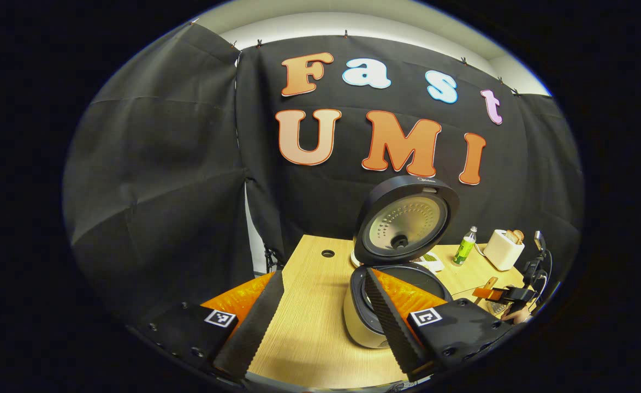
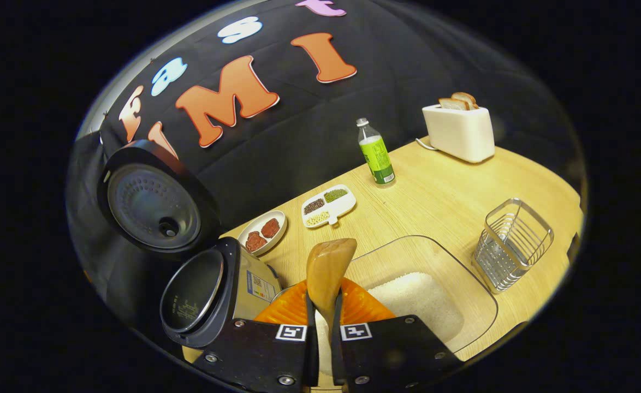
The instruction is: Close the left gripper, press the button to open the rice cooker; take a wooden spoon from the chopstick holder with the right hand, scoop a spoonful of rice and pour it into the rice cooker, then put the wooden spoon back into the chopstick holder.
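The rice cooker (image 1: 369,322) stands on the wooden table with its lid (image 1: 408,224) swung up and its dark inner pot exposed. My left gripper (image 1: 323,327) is open just left of it, and its right finger overlaps the cooker's rim. My right gripper (image 2: 324,312) is shut on the handle of the wooden spoon (image 2: 328,265), whose bowl points up and away with no rice visible on it. Below the spoon lies a clear container (image 2: 479,305) of white rice (image 2: 413,297). The cooker (image 2: 200,292) sits to the left, and the wire chopstick holder (image 2: 511,243) to the right.
A green bottle (image 2: 376,155) and a white toaster (image 2: 460,131) with bread stand at the back of the table (image 2: 440,202). A small plate of red food (image 2: 263,232) and a divided dish of grains (image 2: 328,204) lie behind the rice container.
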`<act>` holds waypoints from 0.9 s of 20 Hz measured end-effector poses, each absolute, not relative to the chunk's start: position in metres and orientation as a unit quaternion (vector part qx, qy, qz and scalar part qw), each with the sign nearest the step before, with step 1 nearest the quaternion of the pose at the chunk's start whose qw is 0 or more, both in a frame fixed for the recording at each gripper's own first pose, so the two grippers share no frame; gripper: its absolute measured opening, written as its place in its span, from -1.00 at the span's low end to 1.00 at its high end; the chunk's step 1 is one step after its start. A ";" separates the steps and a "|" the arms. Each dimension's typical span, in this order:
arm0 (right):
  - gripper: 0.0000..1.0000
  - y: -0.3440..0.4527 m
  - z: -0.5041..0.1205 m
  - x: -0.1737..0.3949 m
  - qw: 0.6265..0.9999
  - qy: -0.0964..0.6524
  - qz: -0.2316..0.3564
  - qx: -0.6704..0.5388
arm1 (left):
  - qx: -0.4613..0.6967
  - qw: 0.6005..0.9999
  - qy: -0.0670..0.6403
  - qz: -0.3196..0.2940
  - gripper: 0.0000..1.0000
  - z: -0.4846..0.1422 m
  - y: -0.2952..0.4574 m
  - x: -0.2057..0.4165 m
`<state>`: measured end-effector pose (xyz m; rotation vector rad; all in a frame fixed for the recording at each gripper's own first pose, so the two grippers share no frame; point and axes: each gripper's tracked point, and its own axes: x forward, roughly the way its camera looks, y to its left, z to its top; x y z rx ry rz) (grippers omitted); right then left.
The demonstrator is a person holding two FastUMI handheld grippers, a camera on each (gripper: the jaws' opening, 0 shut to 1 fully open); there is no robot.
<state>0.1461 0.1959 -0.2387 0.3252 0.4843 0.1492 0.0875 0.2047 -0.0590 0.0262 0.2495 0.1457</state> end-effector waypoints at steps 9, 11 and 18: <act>-0.84 0.176 -0.234 0.144 0.903 0.241 0.089 0.345 | 0.004 0.990 0.122 0.073 1.00 -0.058 0.198 0.084; -0.83 0.170 -0.229 0.145 0.895 0.237 0.089 0.368 | 0.005 0.990 0.118 0.071 0.94 -0.054 0.195 0.085; -0.84 0.133 -0.205 0.139 0.881 0.223 0.062 0.413 | 0.001 0.992 0.105 0.063 1.00 -0.045 0.185 0.090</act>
